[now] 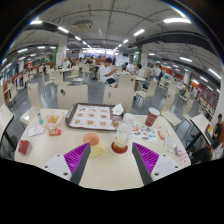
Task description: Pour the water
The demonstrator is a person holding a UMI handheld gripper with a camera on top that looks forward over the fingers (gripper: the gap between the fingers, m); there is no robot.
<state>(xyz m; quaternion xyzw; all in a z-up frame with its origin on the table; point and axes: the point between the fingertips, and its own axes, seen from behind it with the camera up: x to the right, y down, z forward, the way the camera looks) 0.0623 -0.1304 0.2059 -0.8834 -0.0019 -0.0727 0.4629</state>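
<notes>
The claw point(110, 157) gapes open before an orange cup point(92, 141), bottle point(121, 134) and tray point(90, 117).

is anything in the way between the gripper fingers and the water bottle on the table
Nothing visible blocks it. The bottle stands upright on the table just ahead of the open gripper, roughly in line with the gap between the fingers. An orange cup stands to its left, beside the path rather than in it.

Claw point(112, 158): two pale grey, blocky fingers point(62, 166). Each has a magenta pad point(75, 155) on the inner face, wedge-shaped, ribbed texture. No visible cables or markings.
</notes>
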